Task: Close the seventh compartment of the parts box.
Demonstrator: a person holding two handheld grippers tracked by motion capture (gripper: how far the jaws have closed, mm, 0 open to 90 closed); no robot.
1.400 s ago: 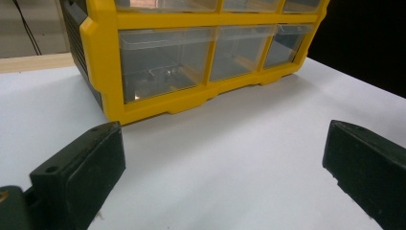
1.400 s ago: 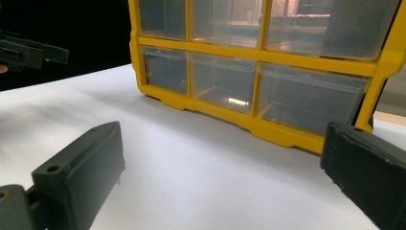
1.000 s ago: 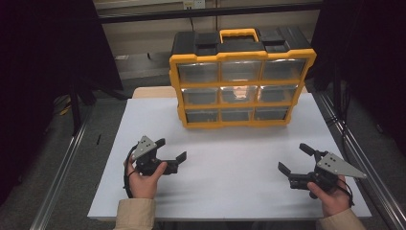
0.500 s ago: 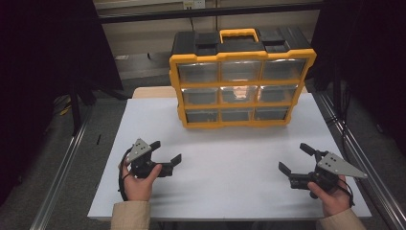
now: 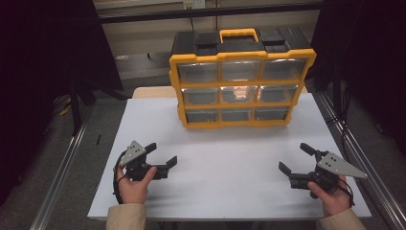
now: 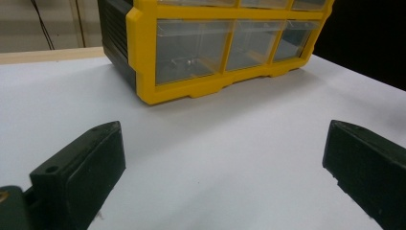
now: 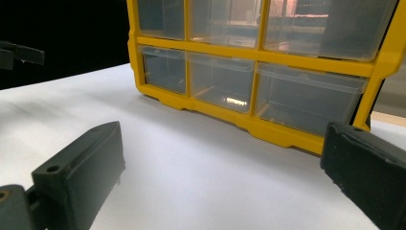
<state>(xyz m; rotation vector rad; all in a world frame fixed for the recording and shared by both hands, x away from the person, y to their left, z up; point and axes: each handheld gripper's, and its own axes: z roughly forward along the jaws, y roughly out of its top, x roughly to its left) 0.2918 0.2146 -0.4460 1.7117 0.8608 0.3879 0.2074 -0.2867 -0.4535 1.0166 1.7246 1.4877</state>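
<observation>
While both matte-black hand-held grippers — left (image 5: 162,155), right (image 5: 296,158) — gape wide and empty, the boxy yellow-framed organiser (image 5: 239,81) shows clear plastic drawers.

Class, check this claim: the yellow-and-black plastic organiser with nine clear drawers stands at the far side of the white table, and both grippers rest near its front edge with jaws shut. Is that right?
Not quite. The yellow-and-black plastic organiser does stand far back on the white table, but the left gripper and right gripper have jaws wide open, as the high view shows.

Left claw (image 5: 162,154): two blocky black jaws, grey three-cornered plate on top, black cable looping beside hand. Right claw (image 5: 296,158): same build, plate with small screws. Round hole in jaw face. Beige sleeves (image 5: 125,217).
</observation>
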